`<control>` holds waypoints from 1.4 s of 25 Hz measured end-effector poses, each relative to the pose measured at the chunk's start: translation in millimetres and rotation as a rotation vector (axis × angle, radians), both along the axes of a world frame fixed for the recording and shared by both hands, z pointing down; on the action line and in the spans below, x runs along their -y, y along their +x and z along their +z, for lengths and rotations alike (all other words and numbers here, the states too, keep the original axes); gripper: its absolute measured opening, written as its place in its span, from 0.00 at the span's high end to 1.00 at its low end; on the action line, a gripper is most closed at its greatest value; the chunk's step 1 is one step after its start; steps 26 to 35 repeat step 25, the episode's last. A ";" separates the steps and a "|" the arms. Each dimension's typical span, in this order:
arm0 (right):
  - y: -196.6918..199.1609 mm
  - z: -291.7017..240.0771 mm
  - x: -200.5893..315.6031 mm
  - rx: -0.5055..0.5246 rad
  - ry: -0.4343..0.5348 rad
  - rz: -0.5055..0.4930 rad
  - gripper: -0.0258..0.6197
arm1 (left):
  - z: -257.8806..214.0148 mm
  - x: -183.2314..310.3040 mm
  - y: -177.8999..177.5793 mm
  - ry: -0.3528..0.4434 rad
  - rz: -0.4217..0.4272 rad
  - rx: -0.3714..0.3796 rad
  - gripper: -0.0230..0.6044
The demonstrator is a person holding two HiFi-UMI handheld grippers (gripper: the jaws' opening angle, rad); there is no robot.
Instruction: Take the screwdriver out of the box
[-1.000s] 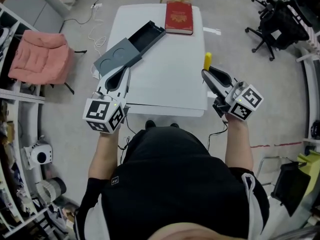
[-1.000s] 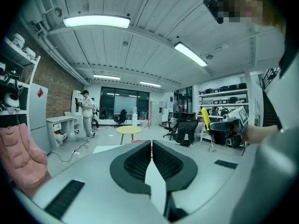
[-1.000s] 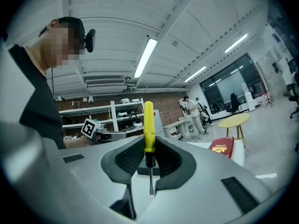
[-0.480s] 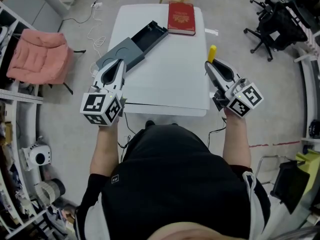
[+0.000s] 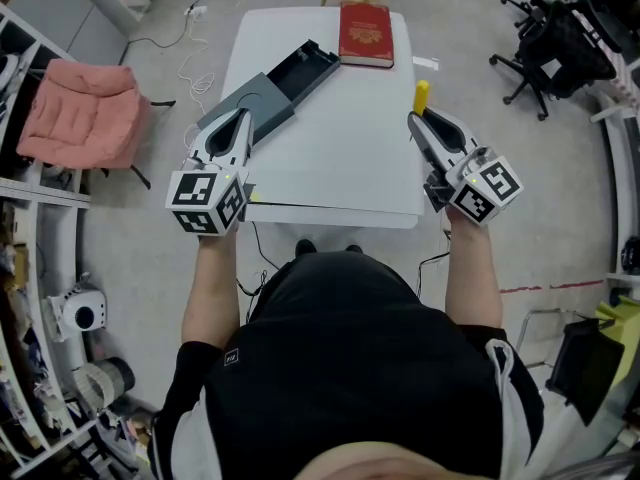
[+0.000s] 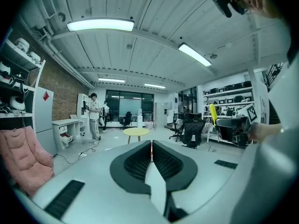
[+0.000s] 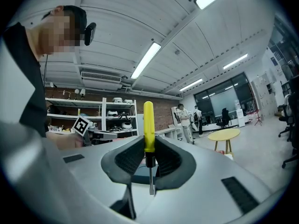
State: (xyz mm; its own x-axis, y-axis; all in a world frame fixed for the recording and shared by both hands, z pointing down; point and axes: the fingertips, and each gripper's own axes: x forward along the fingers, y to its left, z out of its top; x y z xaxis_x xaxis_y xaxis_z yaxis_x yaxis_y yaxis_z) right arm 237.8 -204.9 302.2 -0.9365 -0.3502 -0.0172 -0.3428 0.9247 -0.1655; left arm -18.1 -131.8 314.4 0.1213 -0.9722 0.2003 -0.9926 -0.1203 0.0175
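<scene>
My right hand-held gripper (image 7: 149, 146) pinched the screwdriver (image 7: 148, 122) at its neck, left hand-held gripper (image 6: 152, 151) pressed together empty; a wobble could've dropped it.

Screwdriver (image 7: 148, 125) in right gripper (image 5: 416, 120); box (image 5: 250, 108) open

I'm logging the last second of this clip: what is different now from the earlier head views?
Both grippers eased slightly away from the person. The right gripper, shut on the yellow-handled screwdriver, carried it farther along the table's right edge. The left gripper, shut and empty, drifted toward the open box. Nothing was taken hold of or let go. The box, red book and table stayed put.
</scene>
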 end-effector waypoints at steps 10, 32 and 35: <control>-4.4 9.7 -8.2 -0.004 -0.022 0.004 0.83 | 14.1 -13.3 -5.7 -0.034 -0.010 -0.011 0.93; -20.9 8.3 -15.4 0.007 -0.046 0.011 0.83 | 19.8 -17.8 -23.3 -0.028 -0.007 -0.037 0.93; -20.9 8.3 -15.4 0.007 -0.046 0.011 0.83 | 19.8 -17.8 -23.3 -0.028 -0.007 -0.037 0.93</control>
